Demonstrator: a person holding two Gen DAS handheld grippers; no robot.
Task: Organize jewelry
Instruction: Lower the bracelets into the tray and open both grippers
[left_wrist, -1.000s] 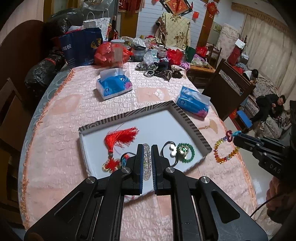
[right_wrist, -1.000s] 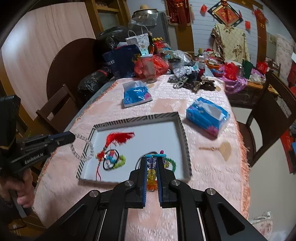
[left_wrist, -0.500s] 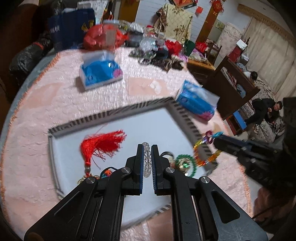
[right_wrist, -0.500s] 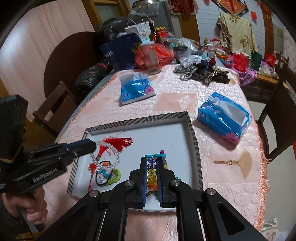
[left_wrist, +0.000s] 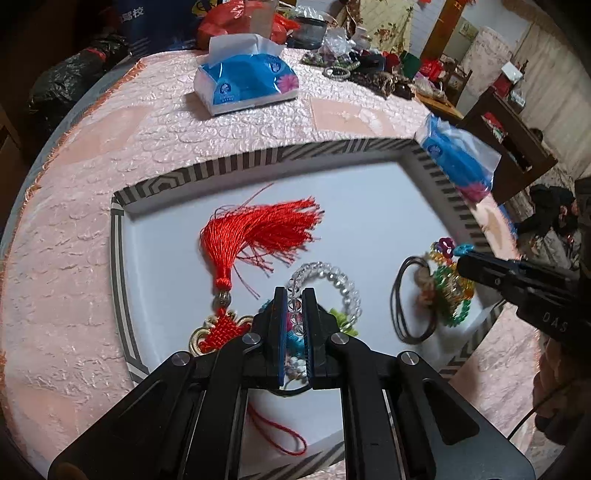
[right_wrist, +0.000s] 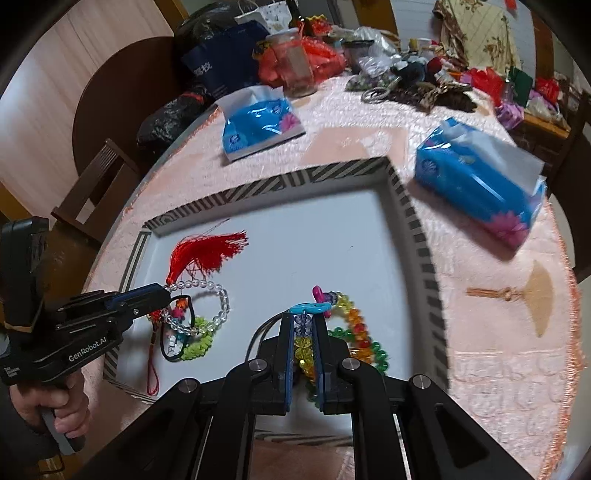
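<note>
A white tray with a striped rim (left_wrist: 280, 158) (right_wrist: 332, 171) lies on the pink tablecloth. My left gripper (left_wrist: 294, 295) (right_wrist: 162, 291) is shut on a clear bead bracelet (left_wrist: 343, 280) (right_wrist: 218, 295), low over the tray beside a red tassel charm (left_wrist: 258, 229) (right_wrist: 207, 251). My right gripper (right_wrist: 303, 321) (left_wrist: 461, 262) is shut on a multicoloured bead bracelet (right_wrist: 354, 325) (left_wrist: 448, 280), over the tray's right side above a green bead bracelet (right_wrist: 376, 354) and a black cord (left_wrist: 399, 306). A yellow-green bracelet (right_wrist: 199, 341) lies under the clear one.
Two blue tissue packs (left_wrist: 245, 83) (right_wrist: 480, 184) sit beyond and right of the tray. A small fan charm (right_wrist: 532, 291) lies on the cloth to the right. Bags, a jar (right_wrist: 295, 62) and clutter fill the table's far end. A wooden chair (right_wrist: 96, 177) stands at left.
Both grippers have come down and in over the tray, each still holding its bracelet. The bracelets now hang just above or touch the tray floor.
</note>
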